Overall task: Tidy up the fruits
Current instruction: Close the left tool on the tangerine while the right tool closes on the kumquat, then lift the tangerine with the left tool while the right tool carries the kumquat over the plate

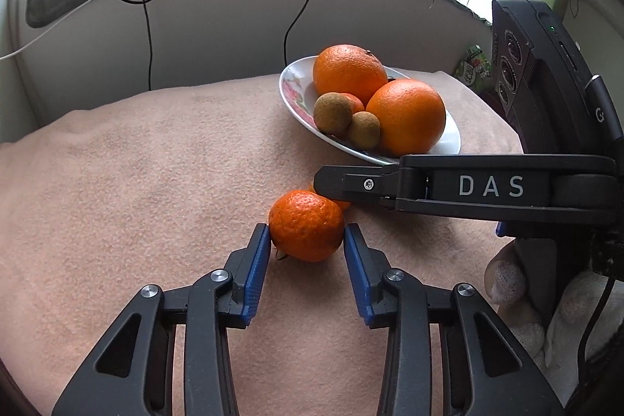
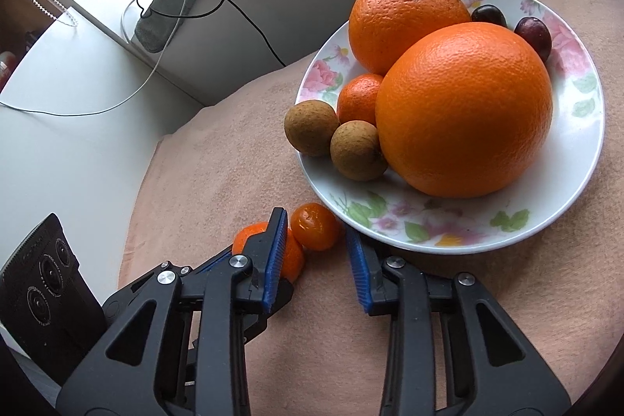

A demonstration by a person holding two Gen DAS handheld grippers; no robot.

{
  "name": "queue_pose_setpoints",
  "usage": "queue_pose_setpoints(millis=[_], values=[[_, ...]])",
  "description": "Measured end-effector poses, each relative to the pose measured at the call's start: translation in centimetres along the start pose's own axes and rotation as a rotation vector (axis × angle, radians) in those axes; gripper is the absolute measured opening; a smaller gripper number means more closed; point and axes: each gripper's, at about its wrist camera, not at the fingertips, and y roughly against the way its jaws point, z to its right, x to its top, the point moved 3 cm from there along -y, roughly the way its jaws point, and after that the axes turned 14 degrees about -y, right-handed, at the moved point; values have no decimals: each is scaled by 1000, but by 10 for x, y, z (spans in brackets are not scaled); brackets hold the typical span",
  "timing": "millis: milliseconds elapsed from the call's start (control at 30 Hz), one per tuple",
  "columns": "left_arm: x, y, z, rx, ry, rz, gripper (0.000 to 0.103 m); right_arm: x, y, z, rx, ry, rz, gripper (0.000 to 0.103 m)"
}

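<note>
On the pink blanket (image 1: 136, 182), my left gripper (image 1: 306, 232) has a bumpy mandarin (image 1: 306, 231) between its blue pad tips, and both pads touch its sides. The right gripper (image 1: 323, 184) reaches in from the right just behind it, over a smaller orange fruit (image 1: 339, 203). In the right wrist view that small fruit (image 2: 314, 227) sits between the right gripper's (image 2: 316, 231) pads. The left pad is against it and a thin gap shows at the right pad. The mandarin (image 2: 294, 258) lies behind the left finger. Close by is a floral plate (image 2: 468, 240).
The plate (image 1: 288, 92) holds two large oranges (image 2: 405, 22) (image 2: 464, 108), two brown longans (image 2: 311, 127) (image 2: 357, 151), a small mandarin (image 2: 358, 98) and two dark plums (image 2: 534, 34). A gloved hand (image 1: 518, 291) holds the right gripper. Cables (image 1: 148, 38) hang down the wall behind.
</note>
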Motion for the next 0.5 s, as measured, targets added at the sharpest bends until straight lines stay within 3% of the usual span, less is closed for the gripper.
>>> queue_pose_setpoints(millis=[233,400,500], values=[[-9,13,-8,17,23,15,37,-3,-3,-6,-36,63,-5,33],[-16,19,-18,35,60,18,36,-12,-7,-20,-108,202,14,32],[-17,22,-21,44,70,24,36,-17,-9,-26,-154,285,32,27]])
